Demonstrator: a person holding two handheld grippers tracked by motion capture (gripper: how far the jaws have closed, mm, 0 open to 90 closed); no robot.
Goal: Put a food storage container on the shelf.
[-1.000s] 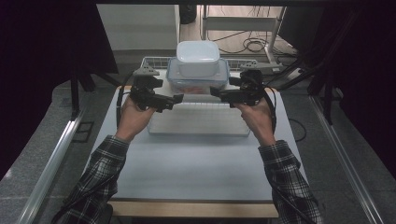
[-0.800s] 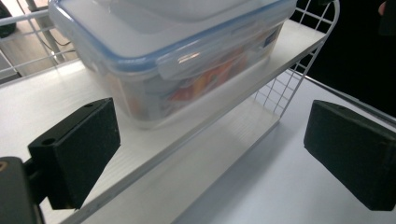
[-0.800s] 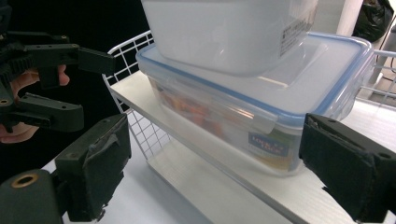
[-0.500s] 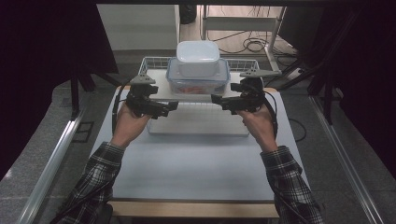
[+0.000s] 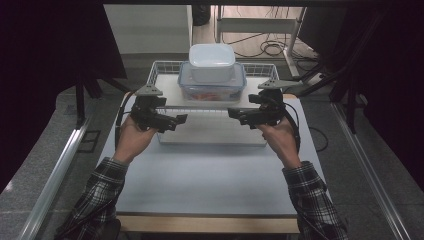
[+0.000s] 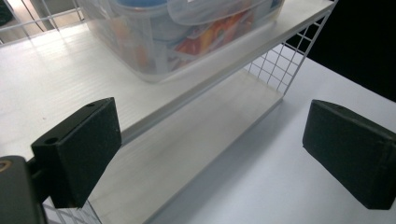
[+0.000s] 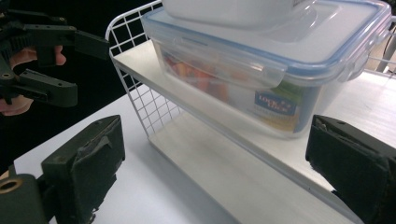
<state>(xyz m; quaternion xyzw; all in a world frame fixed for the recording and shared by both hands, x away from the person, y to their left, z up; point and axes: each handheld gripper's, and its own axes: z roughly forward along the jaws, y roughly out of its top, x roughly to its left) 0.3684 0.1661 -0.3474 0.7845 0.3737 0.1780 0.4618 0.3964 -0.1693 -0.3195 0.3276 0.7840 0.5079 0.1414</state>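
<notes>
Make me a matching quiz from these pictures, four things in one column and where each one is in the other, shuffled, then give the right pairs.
Things:
1. white box
2. clear box
3. left tool
4. rack

Places:
A. on the rack's upper shelf
B. at the table's far edge
C. on the clear box's lid
D. open, in front of the rack's left end

Pairs: 1-C, 2-A, 3-D, 4-B
</notes>
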